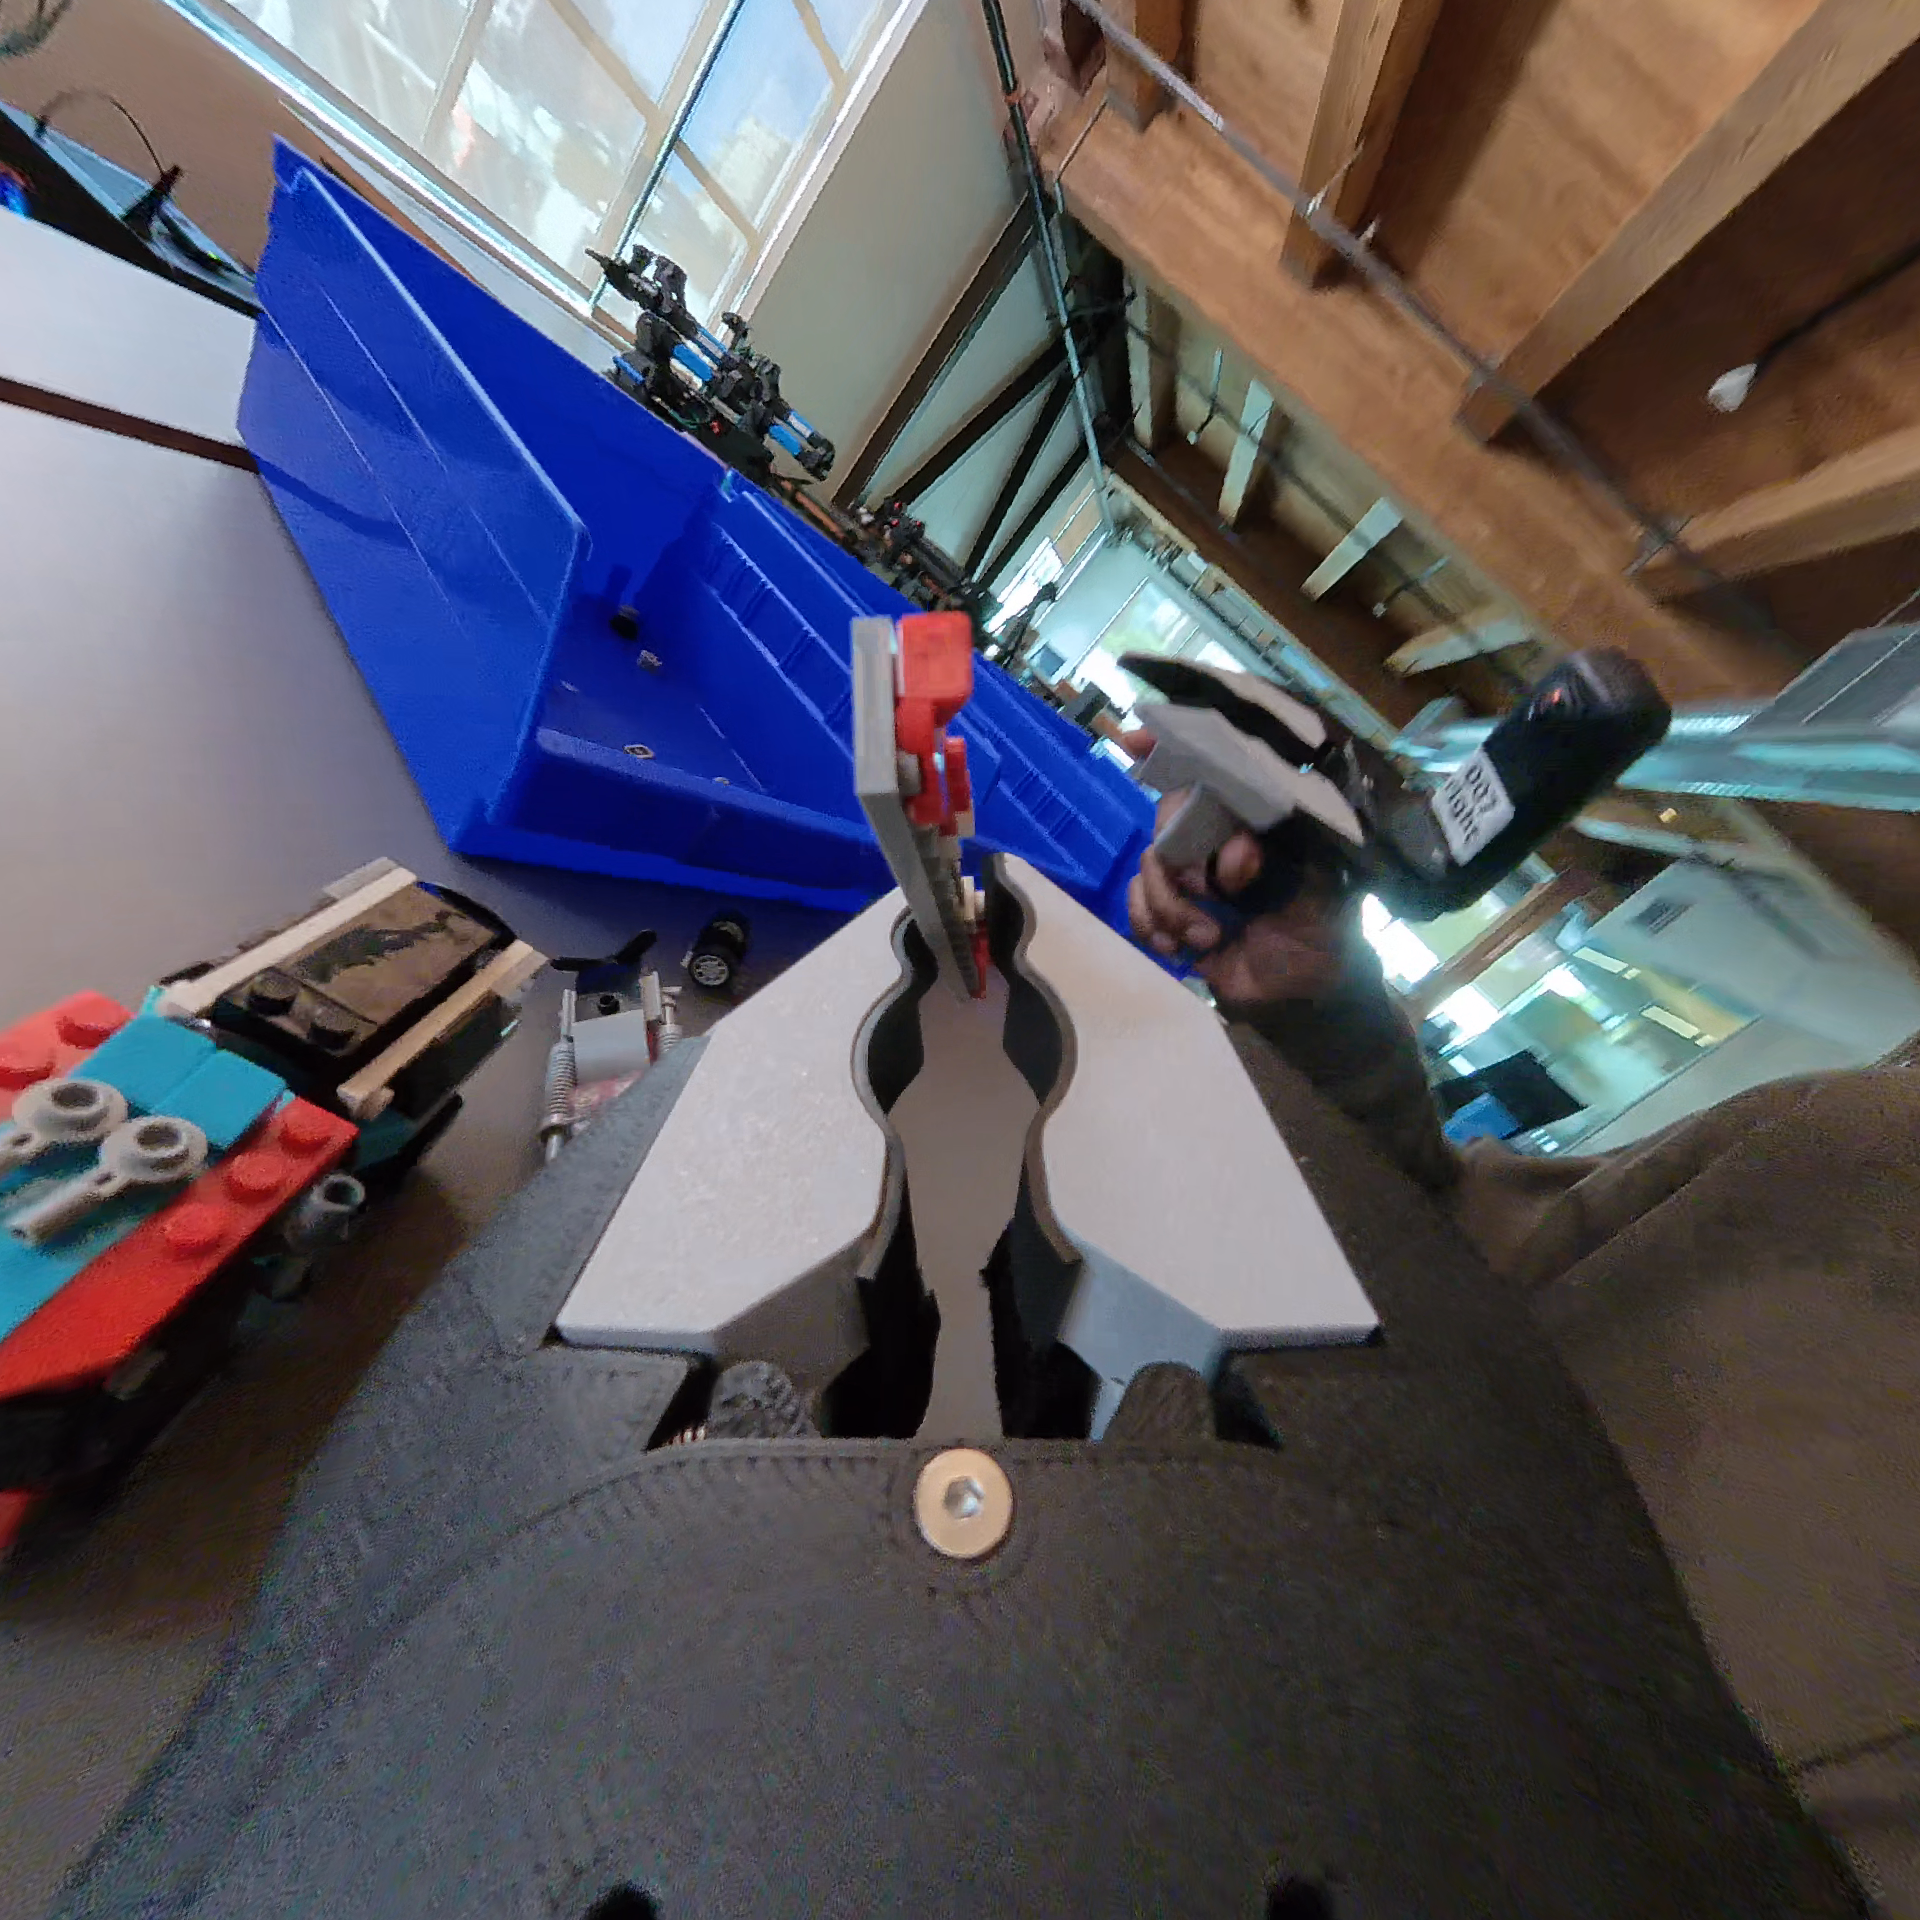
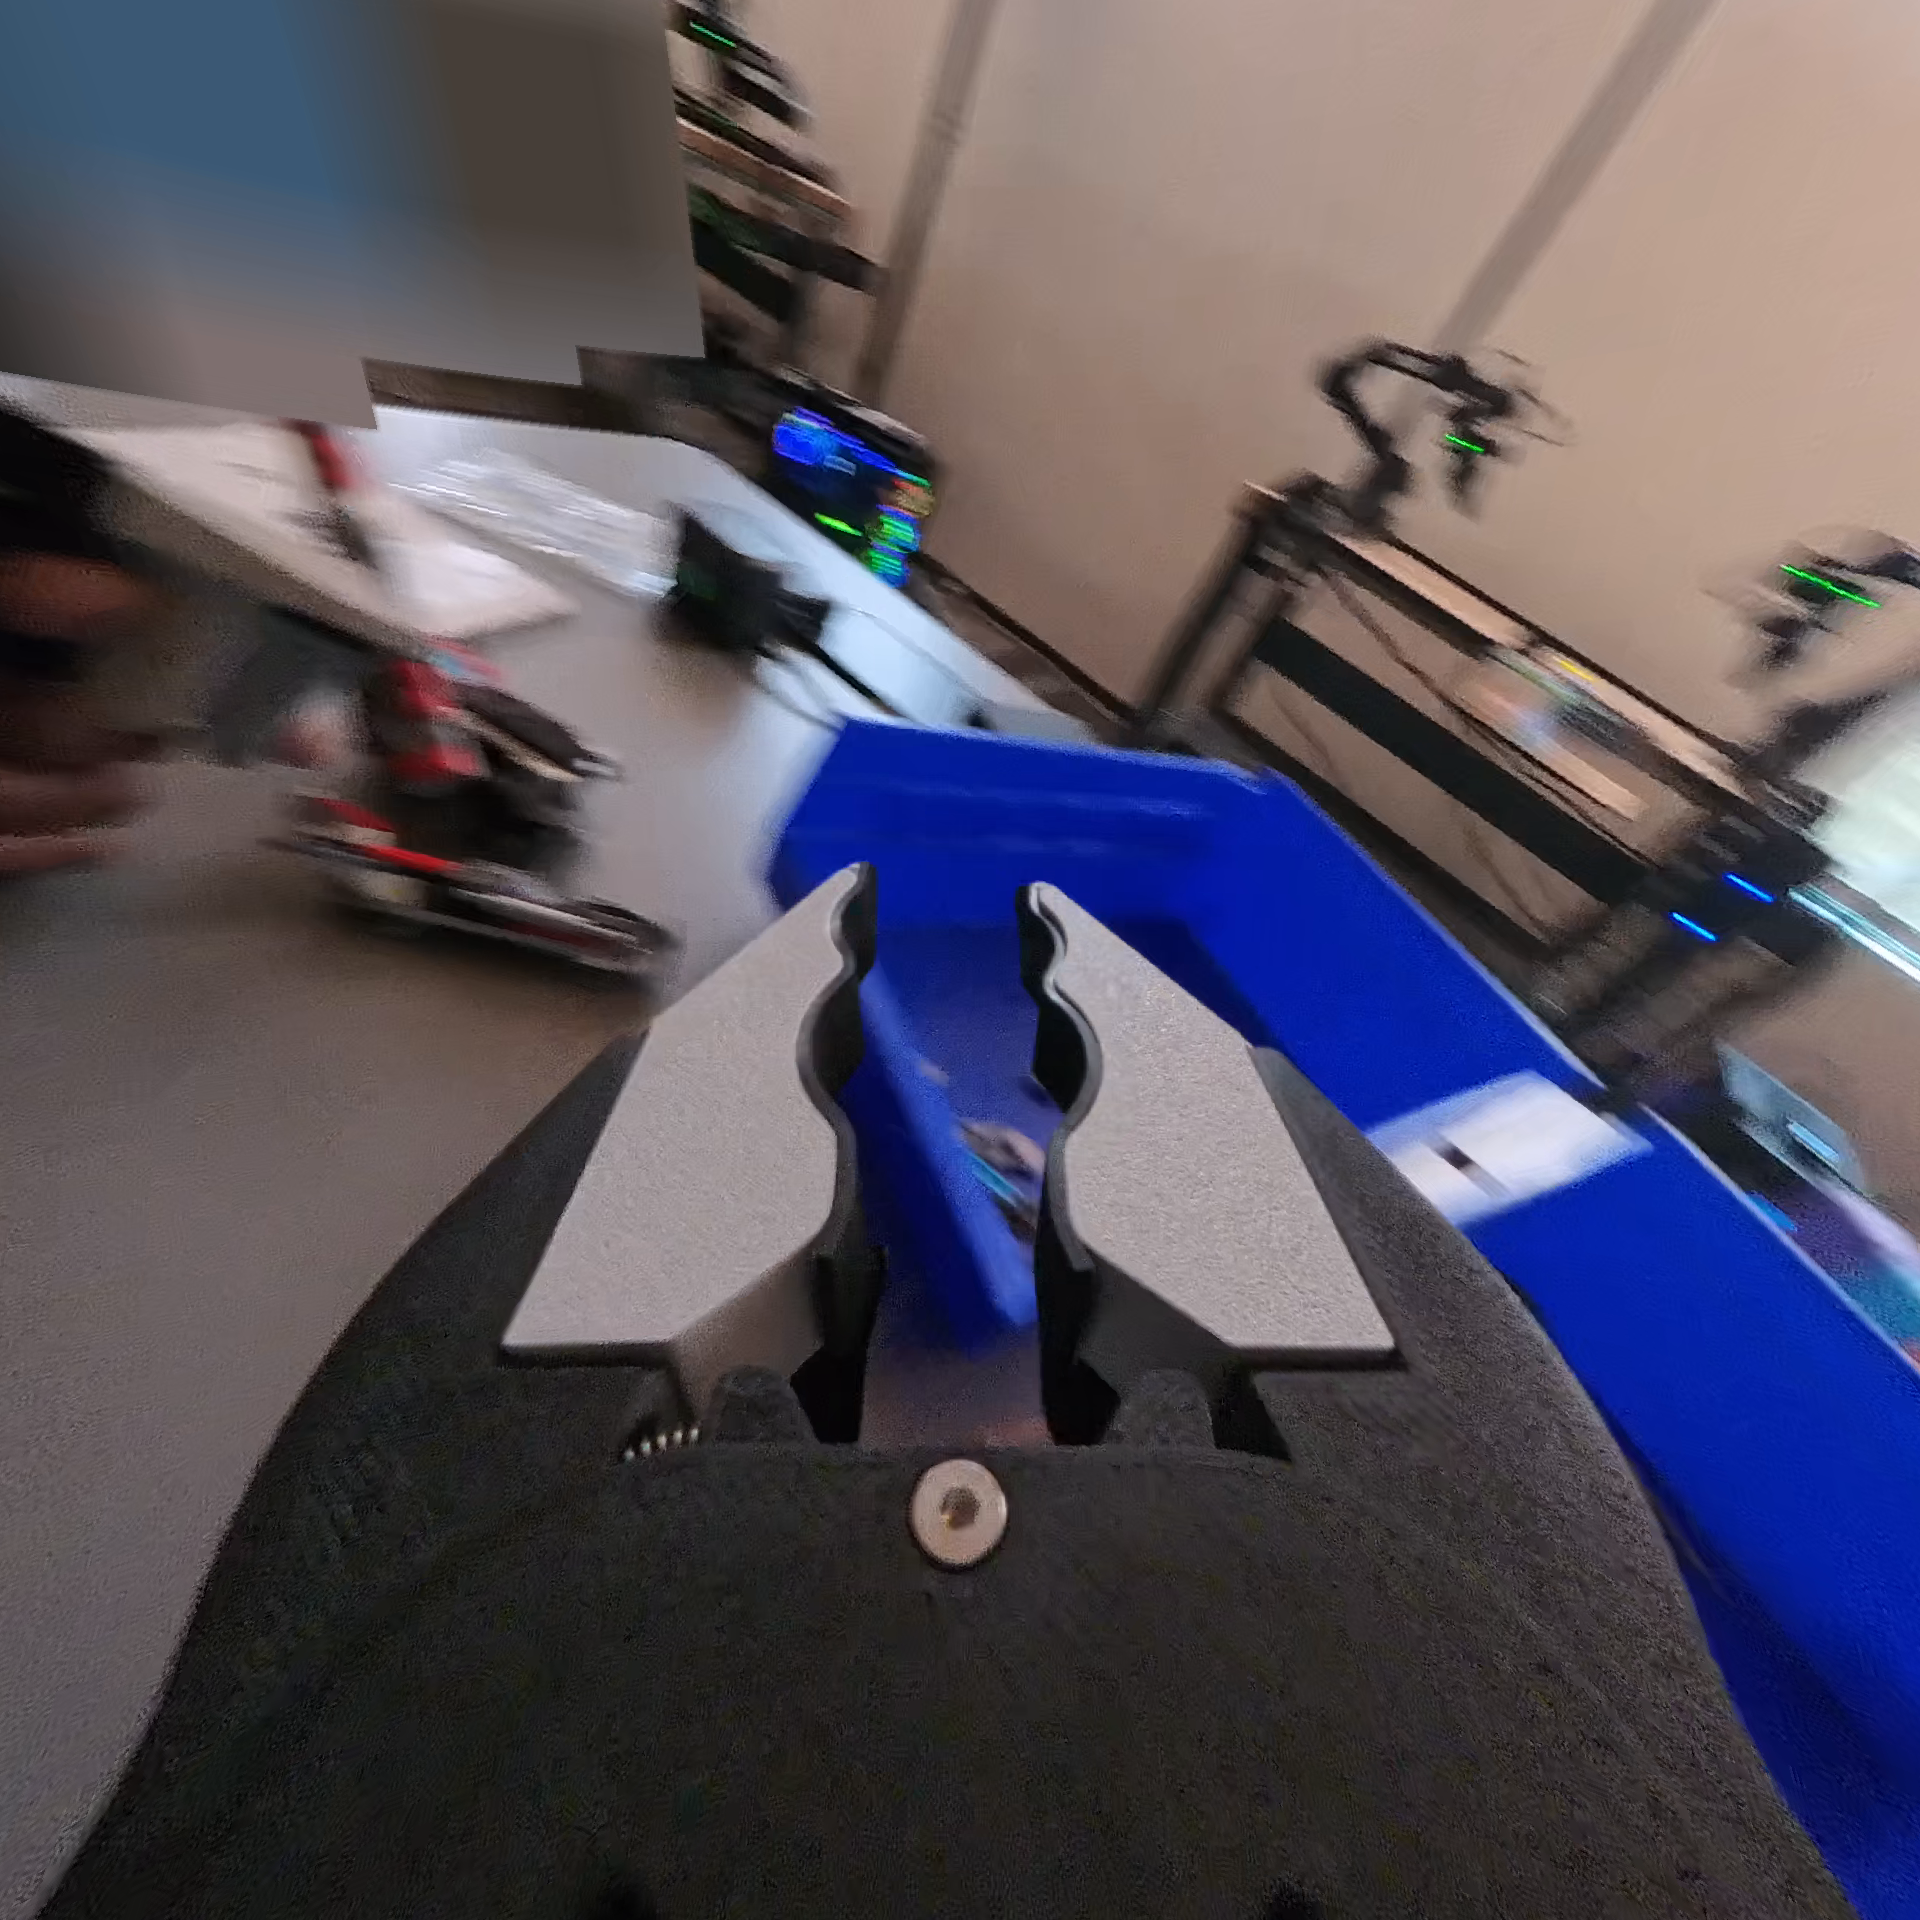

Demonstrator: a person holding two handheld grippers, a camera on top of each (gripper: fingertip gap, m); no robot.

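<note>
Daylight is being let in through the large windows (image 1: 582,135), where panes are being blown out to white. The left wrist view is being kept mostly sharp, though straight lines are being bent toward its edges. The right wrist view is being heavily smeared by motion blur; the blue bin (image 2: 1351,935) and shelving (image 2: 1507,665) are being streaked.
</note>
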